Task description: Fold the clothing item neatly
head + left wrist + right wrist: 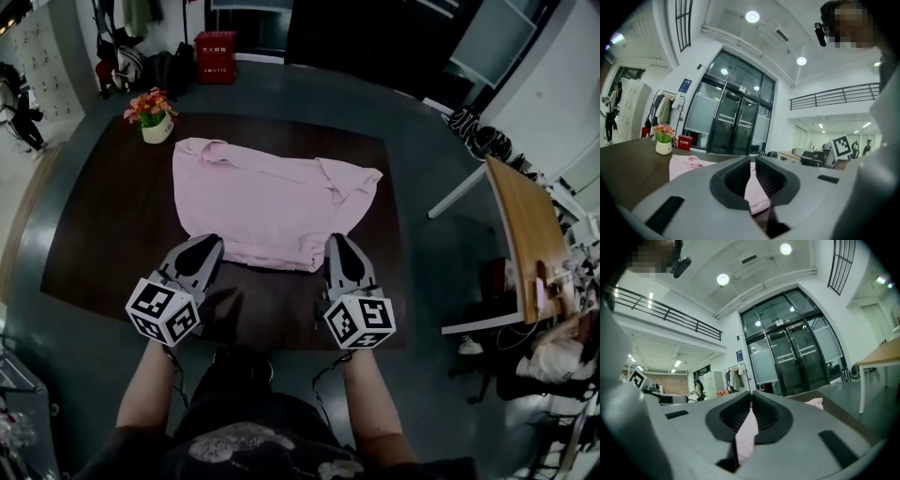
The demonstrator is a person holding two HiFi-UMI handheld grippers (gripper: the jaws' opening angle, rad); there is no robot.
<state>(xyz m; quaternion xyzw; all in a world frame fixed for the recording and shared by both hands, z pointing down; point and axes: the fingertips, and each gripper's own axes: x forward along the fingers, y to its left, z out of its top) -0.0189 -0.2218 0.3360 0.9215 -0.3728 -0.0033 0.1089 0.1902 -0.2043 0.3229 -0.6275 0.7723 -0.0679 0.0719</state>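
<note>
- Since everything here rests on it, the dark counter (94,253) comes first. A flower pot (156,120) stands at its far left corner, and every place below is given from that pot.
- Next the pink shirt (272,202), spread flat and fairly smooth. A bunched part, perhaps the collar, lies just right of the flower pot, and the body runs from there toward the person. A sleeve (352,178) is turned in on the side away from the pot. No fold looks made yet.
- At the hem corner on the pot's side, though well apart from the pot, the left tool (208,241) is clenched. Its own view shows pink cloth pinched between its jaws.
- At the hem corner farthest from the pot, the right tool (339,241) is clenched likewise. A strip of pink cloth hangs from between its jaws.
- As I judge it, the step in hand is the start of the first fold, with both near corners taken.
- The next move would then be to lift the two corners together and carry the hem toward the pot's end of the counter.
- That move calls for equal height and pace in both hands, so the crease runs straight. It also means laying the hem down short of the pot, so the cloth does not brush it.
</note>
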